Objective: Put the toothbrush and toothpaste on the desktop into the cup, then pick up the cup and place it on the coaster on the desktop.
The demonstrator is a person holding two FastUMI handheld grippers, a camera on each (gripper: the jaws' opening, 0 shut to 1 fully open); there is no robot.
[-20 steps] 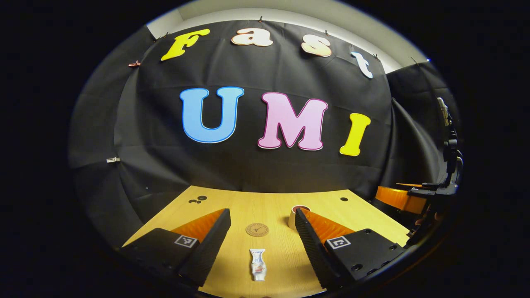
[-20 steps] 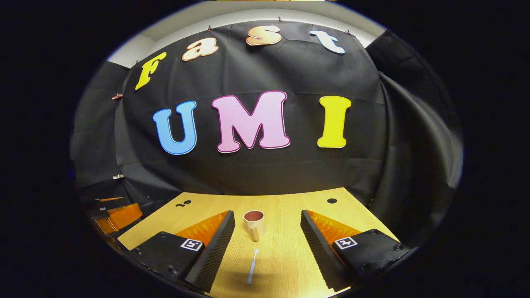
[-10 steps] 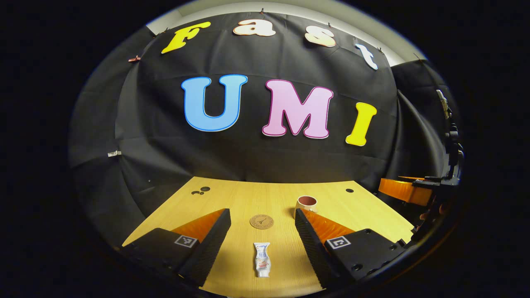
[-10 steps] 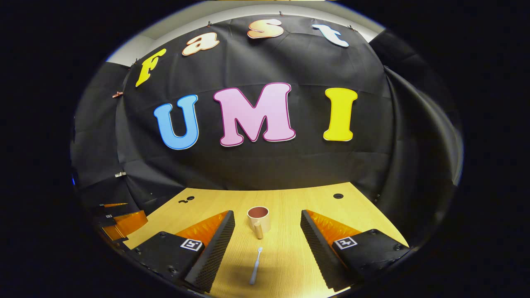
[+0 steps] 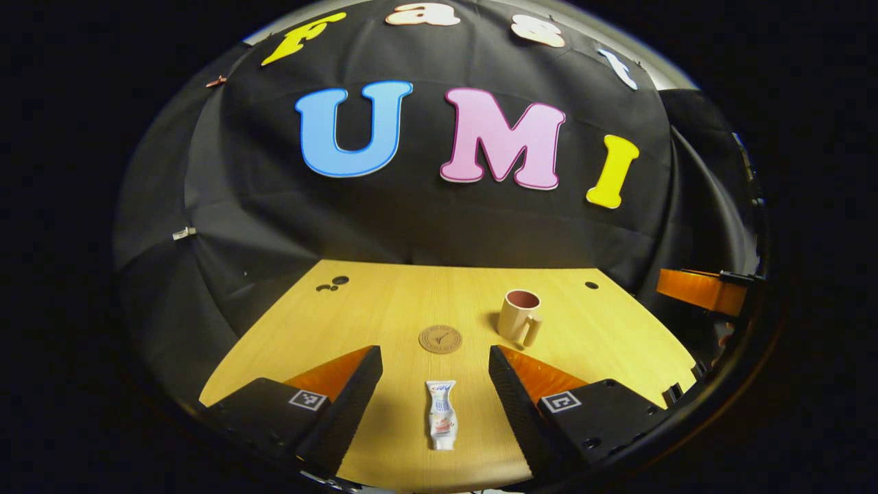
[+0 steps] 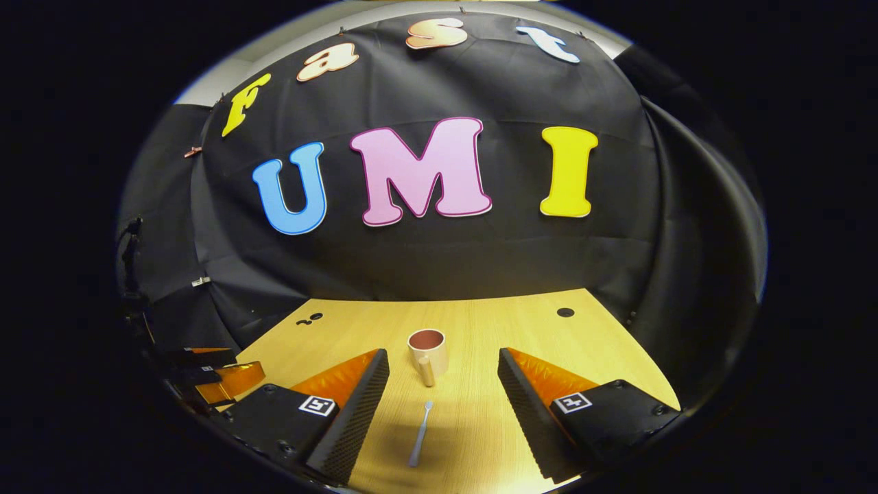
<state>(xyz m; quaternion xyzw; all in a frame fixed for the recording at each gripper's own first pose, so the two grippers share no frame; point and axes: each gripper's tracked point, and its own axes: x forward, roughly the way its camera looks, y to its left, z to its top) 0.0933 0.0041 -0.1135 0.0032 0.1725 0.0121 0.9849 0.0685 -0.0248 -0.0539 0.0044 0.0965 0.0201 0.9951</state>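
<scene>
On the desk [image 5: 384, 309], the coaster [image 5: 440, 339] sits mid-table. The cup [image 5: 520, 317] stands just right of the coaster and slightly behind it, handle toward the camera; the toothpaste [image 5: 442, 414] lies before the coaster. In the right gripper view, the toothbrush [image 6: 420, 434] lies before the cup.

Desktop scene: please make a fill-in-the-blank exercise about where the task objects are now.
1. In the left gripper view, the toothpaste tube lies between the open fingers of the ____ gripper.
2. The toothbrush lies flat on the desktop, in front of the ____.
3. The round coaster has ____ on it.
4. The cup stands ____.

Missing words: left; cup; nothing; upright
</scene>
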